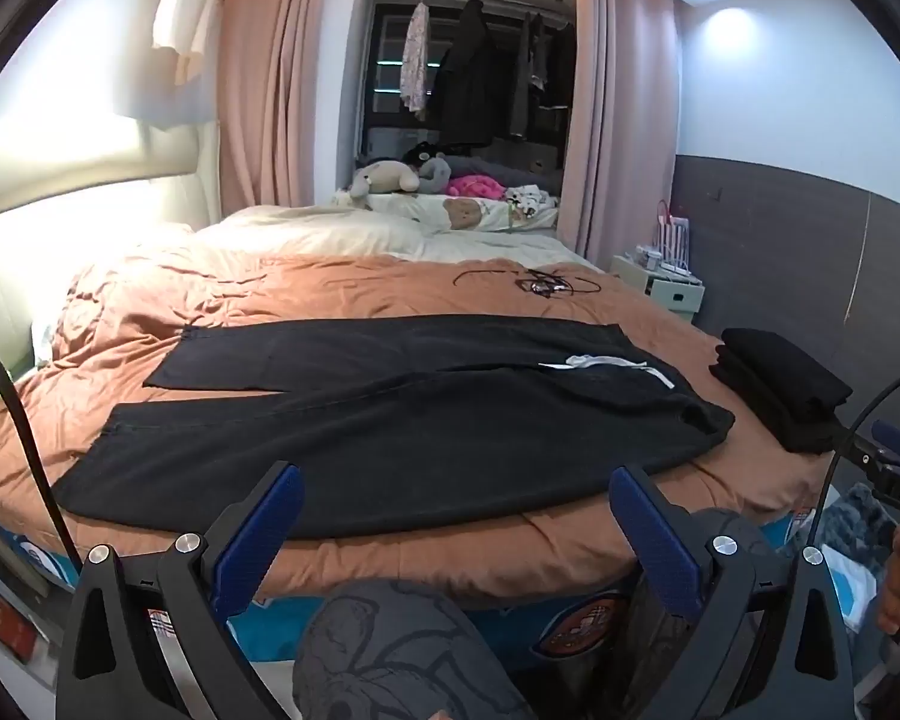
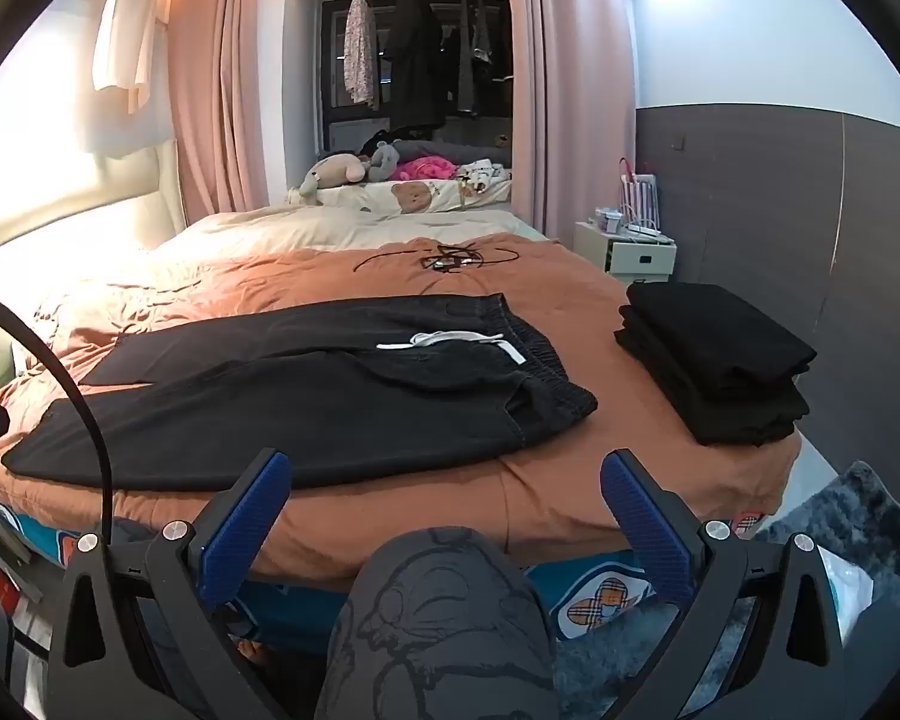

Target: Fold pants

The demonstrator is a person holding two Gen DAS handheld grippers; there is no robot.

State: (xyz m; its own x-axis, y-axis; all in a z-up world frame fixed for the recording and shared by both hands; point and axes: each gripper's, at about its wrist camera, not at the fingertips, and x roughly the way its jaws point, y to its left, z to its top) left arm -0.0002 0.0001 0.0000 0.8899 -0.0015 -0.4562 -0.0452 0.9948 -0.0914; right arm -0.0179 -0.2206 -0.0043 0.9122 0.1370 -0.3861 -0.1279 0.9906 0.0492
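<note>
Blue ribbed pads line my left gripper point(image 1: 456, 495) and right gripper point(image 2: 444, 483), both spread wide with nothing between them, above my printed grey knee point(image 2: 444, 618). Beyond, soft black pants point(image 2: 306, 396) lie flat, unfolded, on the wrinkled orange bedspread point(image 2: 570, 300), white drawstring point(image 2: 450, 341) at the elastic waistband. A squared stack of folded black garments point(image 2: 714, 360) sits rightward, well apart.

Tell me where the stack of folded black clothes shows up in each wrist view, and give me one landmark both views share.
Left wrist view: the stack of folded black clothes sits at the right edge, on the bed's right corner, beyond the waistband of the black pants.
Right wrist view: the stack is right of centre, larger, apart from the pants.
Shared landmark: the white drawstring at the pants' waist.
</note>
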